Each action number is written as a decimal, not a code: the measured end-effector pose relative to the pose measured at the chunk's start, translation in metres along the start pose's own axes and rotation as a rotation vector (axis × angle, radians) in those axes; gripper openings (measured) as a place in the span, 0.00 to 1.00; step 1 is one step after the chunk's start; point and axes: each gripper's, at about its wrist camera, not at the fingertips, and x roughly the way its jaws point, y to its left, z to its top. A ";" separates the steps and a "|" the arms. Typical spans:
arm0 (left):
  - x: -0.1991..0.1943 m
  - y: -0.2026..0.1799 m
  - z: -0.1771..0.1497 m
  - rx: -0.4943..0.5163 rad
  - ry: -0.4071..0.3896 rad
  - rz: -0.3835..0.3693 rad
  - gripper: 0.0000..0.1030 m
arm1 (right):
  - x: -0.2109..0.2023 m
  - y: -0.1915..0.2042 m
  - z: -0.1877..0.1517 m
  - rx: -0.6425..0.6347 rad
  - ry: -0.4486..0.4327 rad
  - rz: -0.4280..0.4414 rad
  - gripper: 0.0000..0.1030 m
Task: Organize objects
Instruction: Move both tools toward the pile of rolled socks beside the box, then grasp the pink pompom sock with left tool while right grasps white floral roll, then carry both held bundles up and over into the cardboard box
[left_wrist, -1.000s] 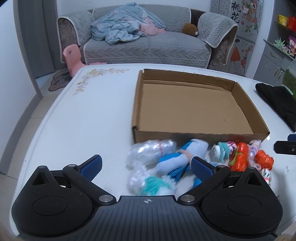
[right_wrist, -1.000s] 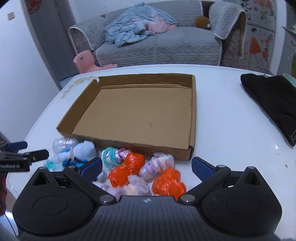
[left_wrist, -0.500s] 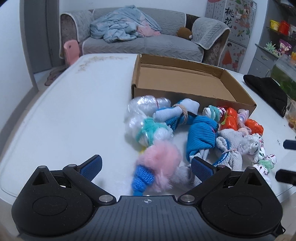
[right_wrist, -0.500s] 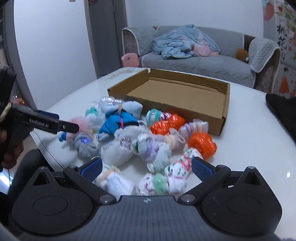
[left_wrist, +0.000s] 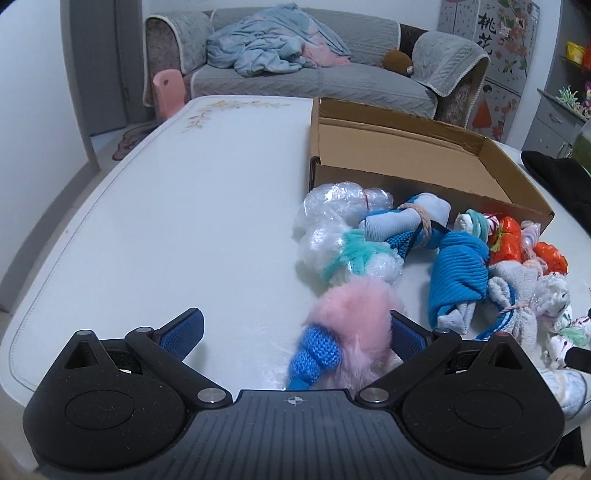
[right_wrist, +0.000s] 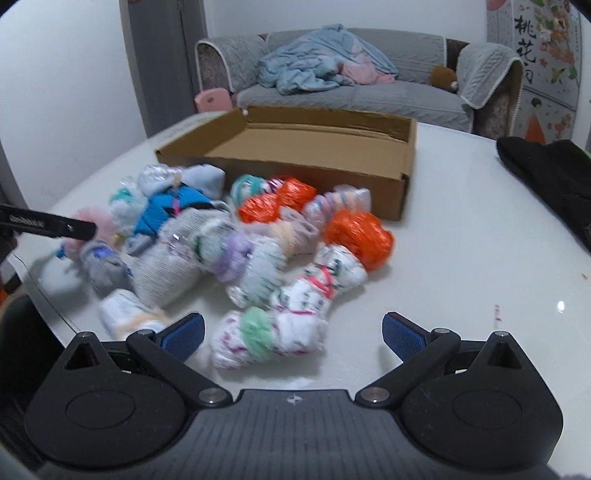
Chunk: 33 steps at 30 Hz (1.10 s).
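A pile of rolled sock bundles (right_wrist: 258, 254) lies on the white table (left_wrist: 166, 221) in front of an empty shallow cardboard box (left_wrist: 406, 155), which also shows in the right wrist view (right_wrist: 314, 144). My left gripper (left_wrist: 295, 332) is open; a fluffy pink and blue bundle (left_wrist: 347, 332) lies between its fingers, against the right one. My right gripper (right_wrist: 293, 336) is open, with a white bundle with a green tuft (right_wrist: 273, 336) between its fingers. The left gripper's fingers (right_wrist: 55, 225) show at the left of the right wrist view.
A black cloth (right_wrist: 546, 177) lies on the table's right side. Orange bundles (right_wrist: 358, 236) and blue bundles (left_wrist: 458, 273) sit in the pile. A grey sofa (left_wrist: 314, 74) with a blanket stands behind the table. The table's near edge is close under both grippers.
Both grippers have pulled back from the box toward the near table edge and dropped lower. The pink bundle now lies between the left fingers, the white bundle between the right ones.
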 end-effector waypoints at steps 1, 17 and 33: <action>0.001 -0.002 -0.001 0.010 0.002 -0.001 1.00 | 0.000 -0.001 -0.002 -0.003 0.005 -0.003 0.99; 0.013 -0.013 -0.005 0.097 -0.007 -0.169 0.61 | -0.008 0.005 -0.010 0.000 -0.083 0.041 0.46; -0.012 0.003 0.015 0.047 -0.054 -0.201 0.48 | -0.023 -0.021 0.001 0.051 -0.123 0.052 0.33</action>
